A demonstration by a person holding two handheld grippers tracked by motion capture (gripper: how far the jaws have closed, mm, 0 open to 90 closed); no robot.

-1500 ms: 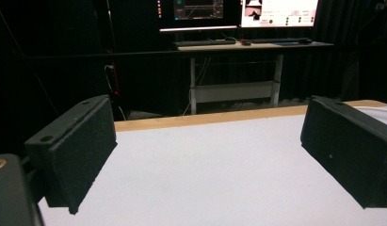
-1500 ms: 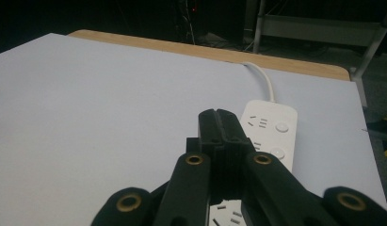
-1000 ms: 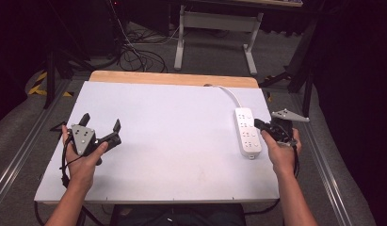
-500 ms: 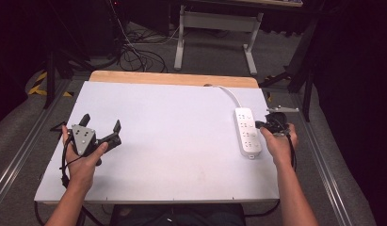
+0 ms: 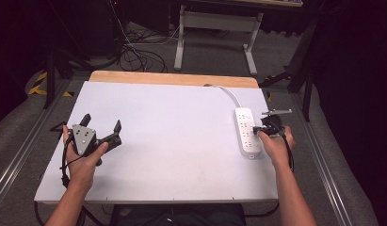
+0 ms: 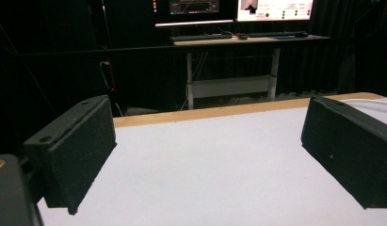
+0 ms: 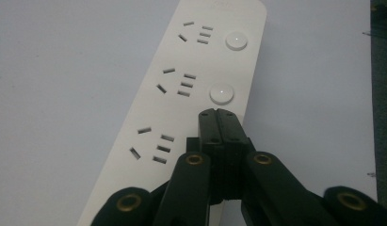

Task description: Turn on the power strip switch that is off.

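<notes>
Right gripper (image 7: 218, 115) dropped lower, jaws pressed together tip-down over power strip (image 7: 181, 113), left gripper (image 5: 102, 129) spread wide, well apart.

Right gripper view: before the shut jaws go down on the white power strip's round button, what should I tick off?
1. Right gripper jaws shut, nothing between them: ok.
2. Tips over the third round white button, hidden under them: cannot tell; the two other buttons lie beyond the tips.
3. Contact with the white plastic power strip: cannot tell.
4. Strip flat on the white table top, white cable trailing toward the far edge: ok.
5. Left gripper open, far from the strip: ok.
</notes>
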